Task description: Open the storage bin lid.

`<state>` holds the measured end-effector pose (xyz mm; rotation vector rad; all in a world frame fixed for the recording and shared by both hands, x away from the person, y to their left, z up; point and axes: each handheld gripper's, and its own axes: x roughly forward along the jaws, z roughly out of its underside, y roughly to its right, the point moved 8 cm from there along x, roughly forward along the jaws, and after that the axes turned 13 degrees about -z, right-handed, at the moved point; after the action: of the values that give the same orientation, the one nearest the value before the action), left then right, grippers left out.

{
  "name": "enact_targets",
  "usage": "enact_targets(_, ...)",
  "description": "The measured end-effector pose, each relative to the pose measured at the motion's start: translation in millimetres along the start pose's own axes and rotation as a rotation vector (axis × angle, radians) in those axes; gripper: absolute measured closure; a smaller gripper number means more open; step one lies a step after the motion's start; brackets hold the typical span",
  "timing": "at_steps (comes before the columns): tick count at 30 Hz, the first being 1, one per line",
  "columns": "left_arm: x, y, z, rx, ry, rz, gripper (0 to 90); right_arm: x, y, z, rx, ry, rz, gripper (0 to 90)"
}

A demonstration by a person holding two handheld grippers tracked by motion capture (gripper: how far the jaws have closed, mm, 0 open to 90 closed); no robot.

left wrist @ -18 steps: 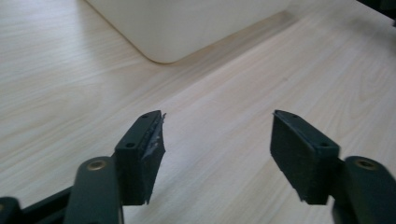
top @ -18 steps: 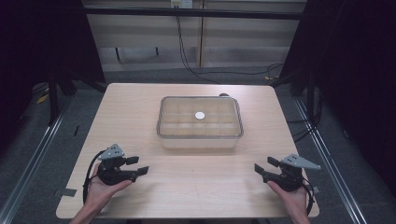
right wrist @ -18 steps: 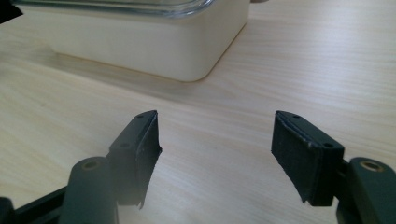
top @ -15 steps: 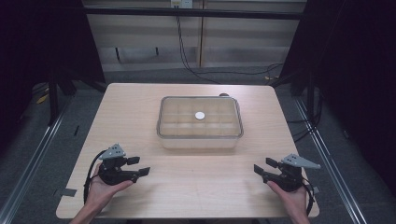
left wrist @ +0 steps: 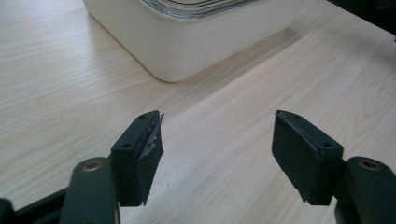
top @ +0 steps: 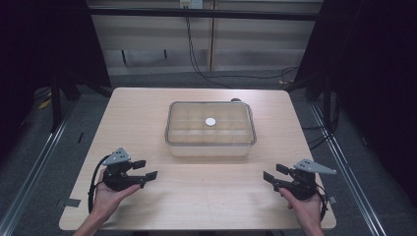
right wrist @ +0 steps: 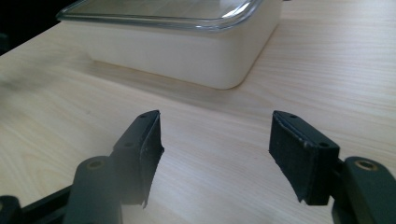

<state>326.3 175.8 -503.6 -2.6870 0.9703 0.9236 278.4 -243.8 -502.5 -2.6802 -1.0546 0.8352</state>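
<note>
A lidded clear box point(top: 210, 129) sits mid-desk point(top: 147, 113), a white disc point(top: 210, 121) on its lid. The left tool point(top: 146, 170) at 8 o'clock and right tool point(top: 272, 175) at 4 o'clock rest apart from it, jaws open, empty.

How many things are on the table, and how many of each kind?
Tongs: 2, the left tongs and the right tongs, each in a hand and open
Clear lidded box: 1
Small white round knob on the lid: 1
Total: 4
</note>
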Motion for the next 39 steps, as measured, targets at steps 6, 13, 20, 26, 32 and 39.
enact_targets(6,-2.8,2.6,-5.4,0.003,0.017,0.012,40.0,10.9,-5.0,-9.9,-0.009,-0.013,-0.029,35.3)
enact_targets(13,-0.1,-1.3,-14.5,-0.012,0.023,0.015,38.5,18.9,-5.4,-19.3,-0.005,-0.039,-0.055,31.8)
enact_targets(20,0.7,-6.0,-25.0,-0.001,0.027,0.000,38.6,20.1,-0.5,-32.0,-0.006,-0.046,-0.048,30.0)
enact_targets(26,6.3,-7.3,-37.1,0.004,0.032,-0.009,38.0,22.8,2.9,-38.5,-0.001,-0.057,-0.054,26.9)
enact_targets(32,13.6,-11.0,-45.3,0.001,0.036,-0.008,37.1,30.5,4.7,-47.5,0.010,-0.043,-0.079,29.8)
enact_targets(39,21.9,-17.3,-47.0,0.013,0.014,-0.029,35.9,44.4,4.9,-50.2,0.006,-0.061,-0.083,27.5)
